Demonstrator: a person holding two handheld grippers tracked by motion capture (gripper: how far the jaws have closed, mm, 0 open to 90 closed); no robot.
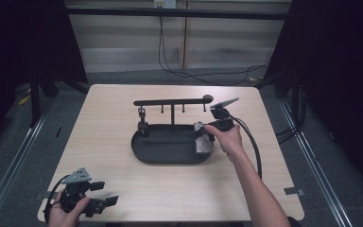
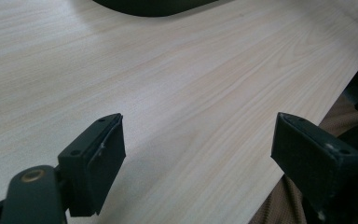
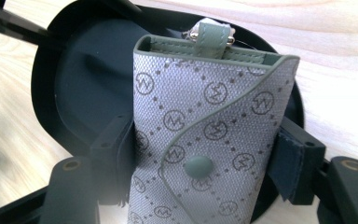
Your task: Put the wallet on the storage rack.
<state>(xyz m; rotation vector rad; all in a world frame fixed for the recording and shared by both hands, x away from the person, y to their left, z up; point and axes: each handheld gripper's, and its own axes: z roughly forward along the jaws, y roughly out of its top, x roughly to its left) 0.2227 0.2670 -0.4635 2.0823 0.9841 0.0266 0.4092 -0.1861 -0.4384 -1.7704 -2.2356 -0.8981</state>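
A grey patterned key pouch is held between the jaws of the right hand-held gripper, clamped by its two long sides, with its snap flap facing the camera and a pale green strap and metal ring showing at its far end. In the high view the right hand-held gripper is seen over the right end of a black oval tray, and the pouch hangs just above the tray floor or touches it; which of the two cannot be told. Behind the tray a black hook rail is carried on a post, with a small dark item hanging from its left hook. The left hand-held gripper is rested at the near left corner of the bench, its jaws spread wide and empty over bare wood. A slip is judged the main risk: the pouch is soft and is gripped only at its edges, so it could buckle or slide out. The rail's right end could also be struck if the gripper is raised carelessly.
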